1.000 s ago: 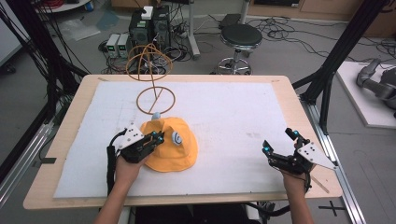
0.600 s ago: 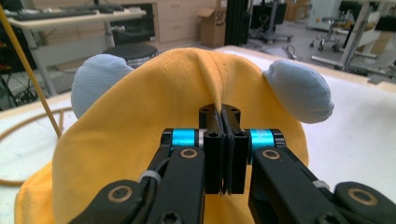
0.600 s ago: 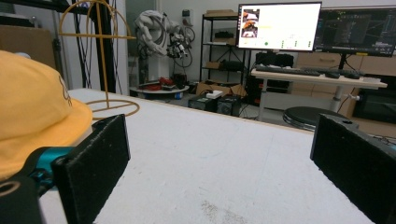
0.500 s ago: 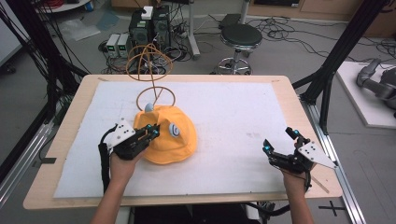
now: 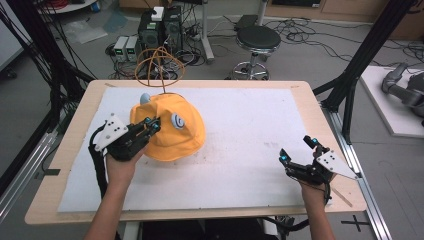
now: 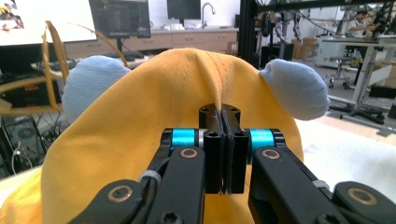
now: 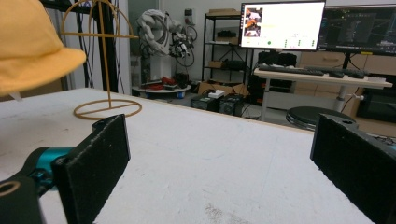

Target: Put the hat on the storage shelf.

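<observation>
Jaws of the left gripper (image 5: 152, 123) clench a fold of the yellow hat (image 5: 172, 131), lifted near the wire stand (image 5: 159, 67) but not yet hung on it. Left gripper view: pads pinch the crown seam between two blue ears. Right gripper view: the right gripper (image 7: 219, 158) gapes wide, empty, over the desk (image 7: 224, 154).

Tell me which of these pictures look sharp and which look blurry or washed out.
High view: soft, evenly lit, no hard shadows. Left gripper view: yellow hat sharp, background monitor glares white. Right gripper view: near black pads blurred, bright monitor washed out, wire stand fairly crisp.
</observation>
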